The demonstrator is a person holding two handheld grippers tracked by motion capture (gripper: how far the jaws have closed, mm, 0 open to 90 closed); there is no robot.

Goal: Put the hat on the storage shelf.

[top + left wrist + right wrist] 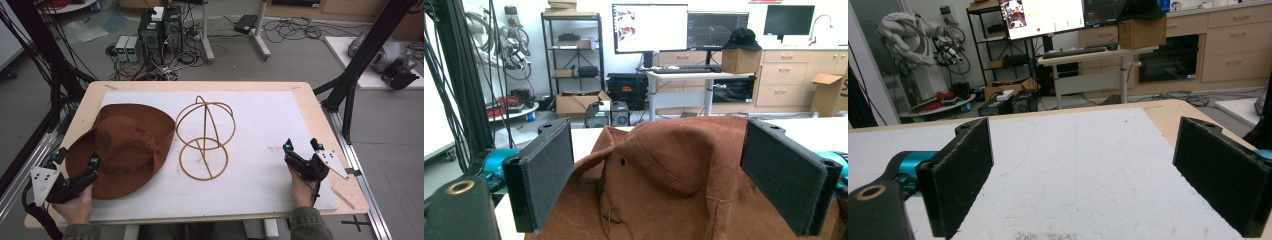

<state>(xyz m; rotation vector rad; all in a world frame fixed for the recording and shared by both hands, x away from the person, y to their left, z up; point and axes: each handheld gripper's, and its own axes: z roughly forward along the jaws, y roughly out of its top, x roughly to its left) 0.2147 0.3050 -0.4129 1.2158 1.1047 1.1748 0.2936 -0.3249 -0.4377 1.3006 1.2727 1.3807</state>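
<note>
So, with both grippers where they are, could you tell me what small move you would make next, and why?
Probably ease the left gripper forward and close it on the brown suede wide-brimmed hat: its jaws stand open with the hat between them. The wire hat stand sits beside the hat, and the right gripper is open over bare white mat.

- The brown hat (684, 185) is running off the bottom edge of the left gripper view.
- The left gripper (76, 161) is hiding some hat brim.
</note>
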